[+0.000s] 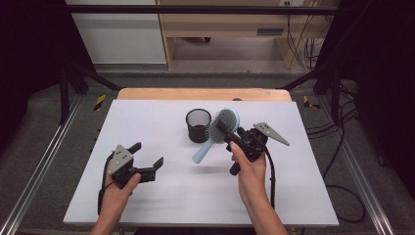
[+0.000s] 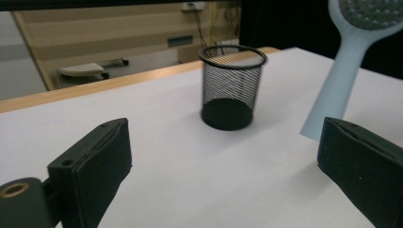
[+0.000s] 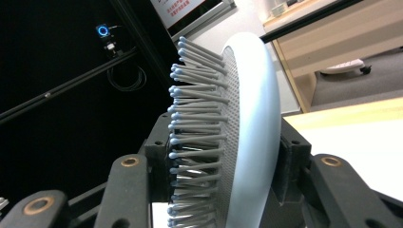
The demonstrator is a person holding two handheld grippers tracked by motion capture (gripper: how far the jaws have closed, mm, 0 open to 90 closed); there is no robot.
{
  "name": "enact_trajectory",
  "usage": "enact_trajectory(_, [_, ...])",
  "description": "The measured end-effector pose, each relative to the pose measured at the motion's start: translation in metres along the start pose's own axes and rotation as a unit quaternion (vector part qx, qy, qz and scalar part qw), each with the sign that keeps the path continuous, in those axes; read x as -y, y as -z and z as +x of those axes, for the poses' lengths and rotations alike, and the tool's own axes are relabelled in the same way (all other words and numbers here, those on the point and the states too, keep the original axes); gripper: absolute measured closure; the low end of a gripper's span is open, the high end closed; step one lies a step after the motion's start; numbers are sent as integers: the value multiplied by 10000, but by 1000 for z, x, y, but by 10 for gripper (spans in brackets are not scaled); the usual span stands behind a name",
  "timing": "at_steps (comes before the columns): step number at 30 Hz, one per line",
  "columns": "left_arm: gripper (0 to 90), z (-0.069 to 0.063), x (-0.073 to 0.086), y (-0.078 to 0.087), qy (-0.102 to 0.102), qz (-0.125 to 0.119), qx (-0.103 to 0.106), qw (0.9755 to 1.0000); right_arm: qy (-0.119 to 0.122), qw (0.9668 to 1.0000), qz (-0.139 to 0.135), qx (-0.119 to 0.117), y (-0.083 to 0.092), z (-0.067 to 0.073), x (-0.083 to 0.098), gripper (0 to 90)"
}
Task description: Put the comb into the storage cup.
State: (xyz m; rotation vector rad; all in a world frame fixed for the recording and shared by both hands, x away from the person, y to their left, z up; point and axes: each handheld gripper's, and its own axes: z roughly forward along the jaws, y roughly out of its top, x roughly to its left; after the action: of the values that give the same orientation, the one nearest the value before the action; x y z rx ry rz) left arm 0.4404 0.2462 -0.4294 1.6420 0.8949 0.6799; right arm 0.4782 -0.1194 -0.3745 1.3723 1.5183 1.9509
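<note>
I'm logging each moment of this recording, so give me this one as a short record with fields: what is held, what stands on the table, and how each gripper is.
held thing: pale blue hairbrush, gripped by its head, handle hanging down toward the table
right gripper: shut on the hairbrush, bristles against one jaw, the smooth back against the other
left gripper: open, nothing between the jaws, apart from the hairbrush
cup: black mesh, upright on the table, beside the hairbrush
table: white top
</note>
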Motion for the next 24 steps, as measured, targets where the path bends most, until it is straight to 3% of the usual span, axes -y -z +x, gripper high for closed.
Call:
enact_trajectory(8, [41,21,9,2,184,58,-359,9992,140,9998,87,102,-23,5,-18,521])
enact_trajectory(12, [41,25,12,3,308,65,-410,9987,191,9997,79,108,-32,10,-30,520])
enact_trajectory(24, [41,28,17,2,396,83,-478,9980,63,10000,-37,1,-56,22,-55,519])
